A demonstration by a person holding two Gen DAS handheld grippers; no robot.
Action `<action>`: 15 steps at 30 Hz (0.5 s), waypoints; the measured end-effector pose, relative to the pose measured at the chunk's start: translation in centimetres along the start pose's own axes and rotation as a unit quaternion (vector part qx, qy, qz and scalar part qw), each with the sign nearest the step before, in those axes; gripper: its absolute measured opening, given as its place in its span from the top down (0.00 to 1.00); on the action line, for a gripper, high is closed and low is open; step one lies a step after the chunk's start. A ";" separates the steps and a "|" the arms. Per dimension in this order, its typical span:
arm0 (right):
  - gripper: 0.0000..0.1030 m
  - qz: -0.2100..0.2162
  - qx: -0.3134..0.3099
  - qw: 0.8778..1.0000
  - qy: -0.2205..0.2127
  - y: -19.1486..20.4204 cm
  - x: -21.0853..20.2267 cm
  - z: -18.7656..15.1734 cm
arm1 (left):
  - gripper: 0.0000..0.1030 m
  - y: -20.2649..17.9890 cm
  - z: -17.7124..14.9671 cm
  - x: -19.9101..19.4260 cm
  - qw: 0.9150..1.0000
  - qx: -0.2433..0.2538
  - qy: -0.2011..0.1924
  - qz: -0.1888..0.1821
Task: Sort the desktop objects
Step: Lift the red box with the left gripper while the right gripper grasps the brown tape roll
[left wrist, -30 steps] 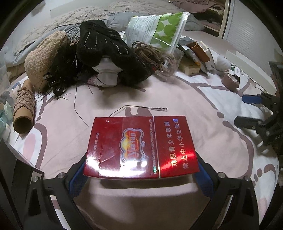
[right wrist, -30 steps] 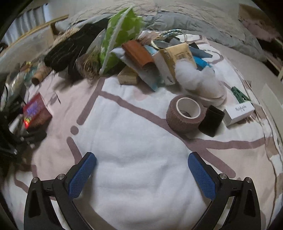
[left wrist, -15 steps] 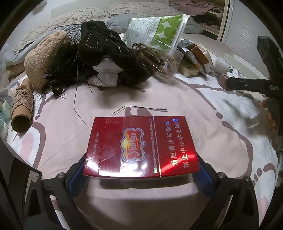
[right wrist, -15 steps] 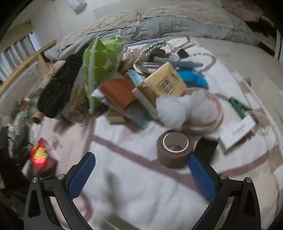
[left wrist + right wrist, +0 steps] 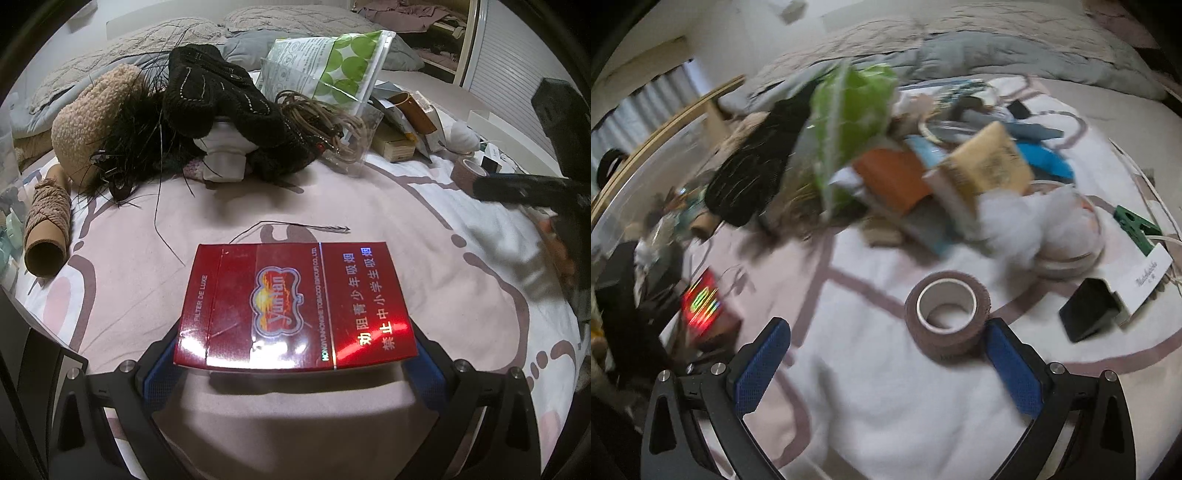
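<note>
Your red cigarette pack (image 5: 295,308) sits flat, face up, clamped between the blue pads of your left gripper (image 5: 295,363), held over the pink-patterned bedspread (image 5: 369,192). Long axis runs left-right across the jaws, so you're pinching it by the short ends, lid end twd the left, warning text twd the right. Prob the only way to grab it w/o the broad slick faces slipping, and it stays level for setting down.

Right gripper (image 5: 886,354) is spread wide w/ nothing in it, coming in low by the brown tape roll (image 5: 947,321). Roll lies flat, hole up, and it's just beside/touching the right pad (image 5: 1012,365), not centered between the fingers, so I'd guess that's your next pick but you need to shift right first. View's blurry tho, can't tell if there's real contact.

Further out: black case (image 5: 1087,314) and white box (image 5: 1145,280) to the right of the roll, and the big heap behind it w/ the green dotted bag (image 5: 340,62), black knit thing (image 5: 229,99), twine spool (image 5: 48,229) off left.
</note>
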State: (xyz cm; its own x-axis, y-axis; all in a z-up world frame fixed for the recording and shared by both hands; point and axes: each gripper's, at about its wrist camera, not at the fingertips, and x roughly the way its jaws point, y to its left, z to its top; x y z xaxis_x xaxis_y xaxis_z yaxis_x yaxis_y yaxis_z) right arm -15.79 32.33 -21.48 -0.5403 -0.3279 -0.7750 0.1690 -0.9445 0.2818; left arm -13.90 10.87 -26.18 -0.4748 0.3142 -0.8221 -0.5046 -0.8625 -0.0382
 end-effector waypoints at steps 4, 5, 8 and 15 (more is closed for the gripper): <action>0.00 -0.023 0.008 1.000 -0.001 -0.4 0.4 0.5 | 0.00 0.0 0.0 0.0 1.000 0.000 0.000 0.001; 0.00 -0.027 0.010 1.000 0.000 -0.4 0.5 0.6 | 0.00 0.0 0.0 0.0 1.000 0.000 0.000 0.000; 0.00 -0.024 0.004 1.000 0.002 -0.2 1.1 1.4 | 0.00 0.1 0.0 0.0 1.000 -0.004 -0.001 -0.004; 0.00 0.015 -0.046 0.999 0.009 3.0 1.4 0.9 | 0.00 0.7 0.3 0.0 1.000 -0.014 -0.005 -0.015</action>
State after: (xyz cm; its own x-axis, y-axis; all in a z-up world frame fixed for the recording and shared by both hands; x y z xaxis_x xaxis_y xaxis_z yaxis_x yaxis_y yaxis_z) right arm -16.84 29.09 -21.21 -0.5184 -0.3552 -0.7779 0.2600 -0.9320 0.2524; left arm -14.48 10.44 -26.01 -0.4675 0.3435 -0.8145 -0.4983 -0.8635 -0.0782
